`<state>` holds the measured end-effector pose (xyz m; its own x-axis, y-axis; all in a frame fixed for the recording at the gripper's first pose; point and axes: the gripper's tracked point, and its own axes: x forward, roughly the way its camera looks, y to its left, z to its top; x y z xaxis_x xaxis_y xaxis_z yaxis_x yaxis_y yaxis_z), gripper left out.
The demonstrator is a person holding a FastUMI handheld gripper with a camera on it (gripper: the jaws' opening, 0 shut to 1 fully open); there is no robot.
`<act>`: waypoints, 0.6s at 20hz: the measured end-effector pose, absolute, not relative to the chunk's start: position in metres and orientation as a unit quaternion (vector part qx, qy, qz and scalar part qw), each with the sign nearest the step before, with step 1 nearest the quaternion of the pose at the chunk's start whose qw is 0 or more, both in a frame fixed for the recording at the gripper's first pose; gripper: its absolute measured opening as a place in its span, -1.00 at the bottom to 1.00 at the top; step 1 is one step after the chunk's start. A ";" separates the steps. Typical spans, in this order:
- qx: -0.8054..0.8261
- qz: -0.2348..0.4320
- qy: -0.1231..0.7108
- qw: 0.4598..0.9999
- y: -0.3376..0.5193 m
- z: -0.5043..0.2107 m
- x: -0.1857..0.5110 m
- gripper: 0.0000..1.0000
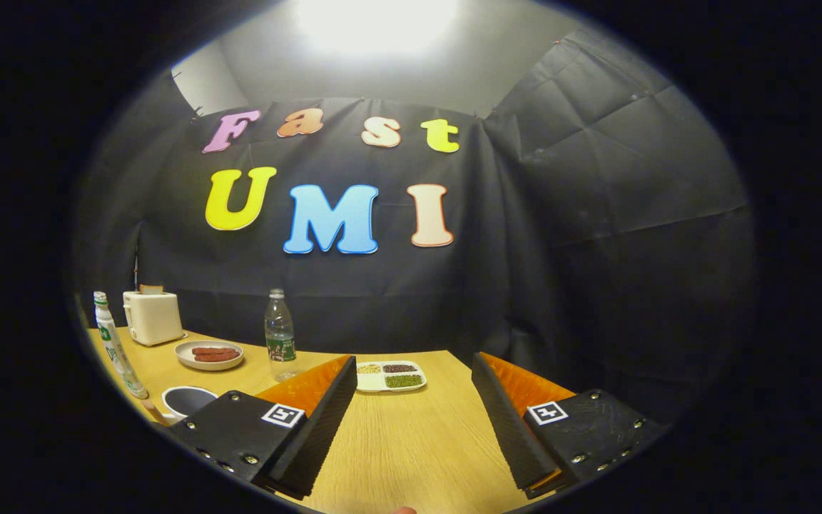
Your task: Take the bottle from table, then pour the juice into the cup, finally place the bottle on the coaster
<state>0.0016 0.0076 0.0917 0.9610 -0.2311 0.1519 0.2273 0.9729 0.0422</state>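
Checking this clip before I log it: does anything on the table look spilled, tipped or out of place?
Nothing stands out. Both bottles, the toaster, plate, divided tray and cup sit upright on the table. The gripper jaws are open, holding nothing.

Wood-grain table (411,435); cream toaster (153,318); clear bottle (280,345), green label.

On the tabletop (411,442): divided tray (390,376) ahead; bottle (280,345) to its left; plate (209,355), toaster (152,318) farther left; cup (187,401) nearest.

Gripper (411,414) fingers spread wide over bare table (411,442); bottle (280,335) beyond, cup (188,401) beside left finger
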 end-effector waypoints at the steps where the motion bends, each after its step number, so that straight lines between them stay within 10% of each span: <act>1: 0.018 -0.127 -0.080 0.989 0.012 0.098 -0.010 0.96; 12: 0.020 -0.104 -0.079 0.991 0.162 0.143 -0.074 0.92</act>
